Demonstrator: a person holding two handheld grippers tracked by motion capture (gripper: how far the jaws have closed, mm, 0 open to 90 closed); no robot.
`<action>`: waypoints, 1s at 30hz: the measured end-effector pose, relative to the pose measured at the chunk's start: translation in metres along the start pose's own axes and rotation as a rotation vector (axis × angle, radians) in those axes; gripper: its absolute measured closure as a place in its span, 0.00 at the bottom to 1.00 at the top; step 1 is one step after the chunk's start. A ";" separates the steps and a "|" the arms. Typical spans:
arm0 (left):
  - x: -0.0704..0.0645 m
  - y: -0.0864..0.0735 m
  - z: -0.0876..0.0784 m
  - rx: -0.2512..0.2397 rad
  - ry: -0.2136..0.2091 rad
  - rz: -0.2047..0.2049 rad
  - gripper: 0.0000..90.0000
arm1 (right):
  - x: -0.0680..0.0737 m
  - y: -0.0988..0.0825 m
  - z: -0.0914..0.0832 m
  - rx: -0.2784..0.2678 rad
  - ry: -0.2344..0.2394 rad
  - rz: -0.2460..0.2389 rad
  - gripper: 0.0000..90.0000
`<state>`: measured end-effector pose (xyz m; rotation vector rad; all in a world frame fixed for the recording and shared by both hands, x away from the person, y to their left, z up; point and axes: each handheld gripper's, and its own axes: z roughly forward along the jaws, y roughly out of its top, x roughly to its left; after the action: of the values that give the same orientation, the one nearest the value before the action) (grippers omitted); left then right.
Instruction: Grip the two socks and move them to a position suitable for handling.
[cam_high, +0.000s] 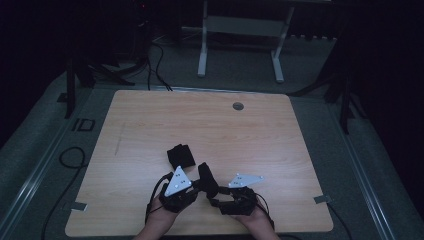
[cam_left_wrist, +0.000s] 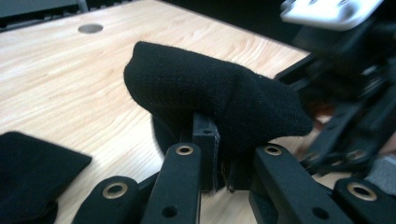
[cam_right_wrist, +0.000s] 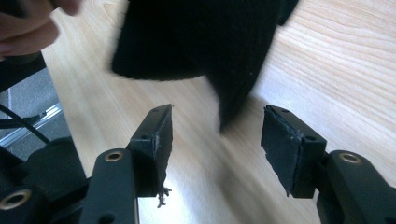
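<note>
Black sock (cam_left_wrist: 215, 98) pinched in left gripper (cam_left_wrist: 219, 154), jaws pressed together on knit, bulk draped over tips; seen from above (cam_high: 207, 179) near front middle of table (cam_high: 200, 120), lifted off wood. Right gripper (cam_right_wrist: 215, 140) spread, pads bare, nothing gripped; loose tail of sock hanging blurred just beyond its jaws, between but not touched. Second black sock (cam_high: 180, 155) lying folded on wood just beyond both grippers, also at lower left in left gripper view (cam_left_wrist: 32, 182).

Judged risks:
- thin hold on a fold only; could slip out under a tug from right side, cause being soft, stretchy knit and weight hanging to one side
- tail swinging; right jaws could close on air or catch a single layer, cause being motion blur in fabric and jaws not yet around it
- grippers close together; jaws or cables could knock, cause being tight working gap between hands
- frayed thread on right gripper's left pad (cam_right_wrist: 156, 149) could snag knit

Edges and room:
- front edge of table near, just under hands; dropped sock could go over lap side
- wide bare wood ahead, left and right; grommet hole (cam_high: 238, 106) well apart toward far edge
- only near obstacle the folded sock, just beyond left gripper; sweep forward would likely drag it
- best free room judged to right and far side
</note>
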<state>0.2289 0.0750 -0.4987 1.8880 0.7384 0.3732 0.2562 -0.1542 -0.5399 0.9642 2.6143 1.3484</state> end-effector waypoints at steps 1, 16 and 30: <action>-0.001 0.002 -0.001 -0.006 -0.007 -0.002 0.95 | -0.001 0.002 0.001 -0.003 0.002 0.006 0.48; 0.004 -0.008 -0.014 0.127 0.018 0.105 0.94 | -0.022 0.015 -0.057 -0.160 -0.192 -0.067 0.98; -0.008 -0.049 0.024 0.330 -0.104 0.093 0.87 | -0.032 -0.029 -0.060 -0.014 -0.201 -0.065 0.98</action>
<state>0.2205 0.0666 -0.5524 2.2399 0.6740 0.2174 0.2485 -0.2277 -0.5322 0.9501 2.4611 1.1865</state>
